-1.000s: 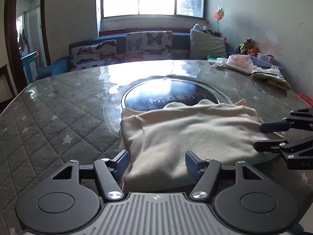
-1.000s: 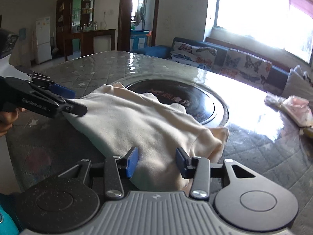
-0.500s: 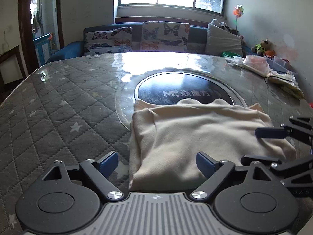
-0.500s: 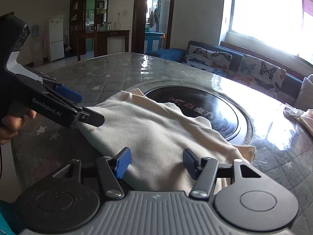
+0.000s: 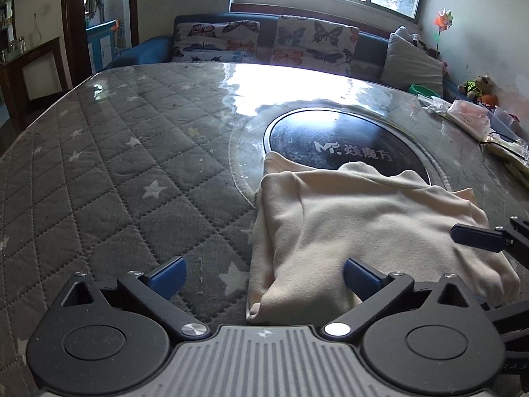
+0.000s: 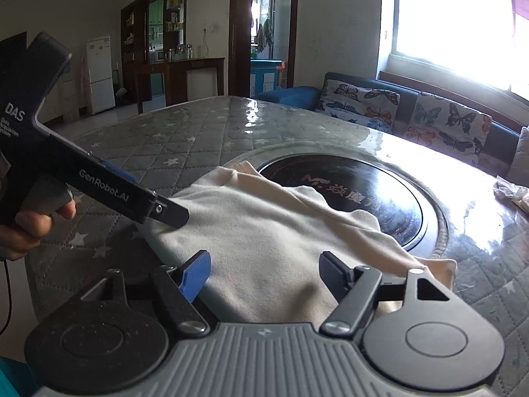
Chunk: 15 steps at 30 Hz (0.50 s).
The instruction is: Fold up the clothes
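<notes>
A cream garment (image 5: 360, 231) lies folded on the round table, partly over the black centre disc (image 5: 344, 142). It also shows in the right wrist view (image 6: 281, 244). My left gripper (image 5: 264, 273) is open wide and empty, just short of the garment's near left corner. My right gripper (image 6: 264, 269) is open and empty, its jaws either side of the garment's near edge. The left gripper's body shows in the right wrist view (image 6: 99, 185), beside the cloth's left edge. One right finger (image 5: 476, 236) shows above the cloth's right side.
The table wears a grey quilted star cover (image 5: 115, 172) under clear plastic. Plastic bags and packets (image 5: 479, 122) lie at the table's far right edge. A sofa with butterfly cushions (image 5: 264, 43) stands behind the table under the window.
Both grippers have opened wider and drawn back from the garment. The left gripper has shifted left, so the cloth now lies right of its centre. The garment stays folded and still.
</notes>
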### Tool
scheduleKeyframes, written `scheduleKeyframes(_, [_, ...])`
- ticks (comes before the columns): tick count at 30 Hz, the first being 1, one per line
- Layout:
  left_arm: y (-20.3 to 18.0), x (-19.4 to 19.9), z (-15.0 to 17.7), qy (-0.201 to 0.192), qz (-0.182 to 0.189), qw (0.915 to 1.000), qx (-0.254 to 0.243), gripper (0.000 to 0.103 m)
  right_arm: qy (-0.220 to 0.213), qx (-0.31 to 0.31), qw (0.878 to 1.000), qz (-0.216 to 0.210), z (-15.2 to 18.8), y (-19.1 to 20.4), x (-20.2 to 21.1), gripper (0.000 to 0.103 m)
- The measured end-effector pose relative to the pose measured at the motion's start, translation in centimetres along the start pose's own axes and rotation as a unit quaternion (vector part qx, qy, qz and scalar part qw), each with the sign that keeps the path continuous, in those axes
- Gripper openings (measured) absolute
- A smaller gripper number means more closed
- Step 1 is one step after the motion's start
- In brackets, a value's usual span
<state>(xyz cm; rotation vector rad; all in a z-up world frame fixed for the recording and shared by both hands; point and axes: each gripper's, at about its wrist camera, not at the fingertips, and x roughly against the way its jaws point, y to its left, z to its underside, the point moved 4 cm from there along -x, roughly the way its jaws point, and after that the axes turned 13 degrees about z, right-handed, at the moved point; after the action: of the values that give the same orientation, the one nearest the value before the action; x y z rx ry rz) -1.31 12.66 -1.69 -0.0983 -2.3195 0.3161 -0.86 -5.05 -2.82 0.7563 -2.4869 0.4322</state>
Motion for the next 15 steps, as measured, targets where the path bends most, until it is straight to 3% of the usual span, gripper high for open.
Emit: scheduleKeyframes(15, [0.6,-0.7,-0.4,0.037,0.004,0.9987,0.035,0.103,0.011,-0.003,1.000,-0.020,0.9,0.6,-1.7,0.100])
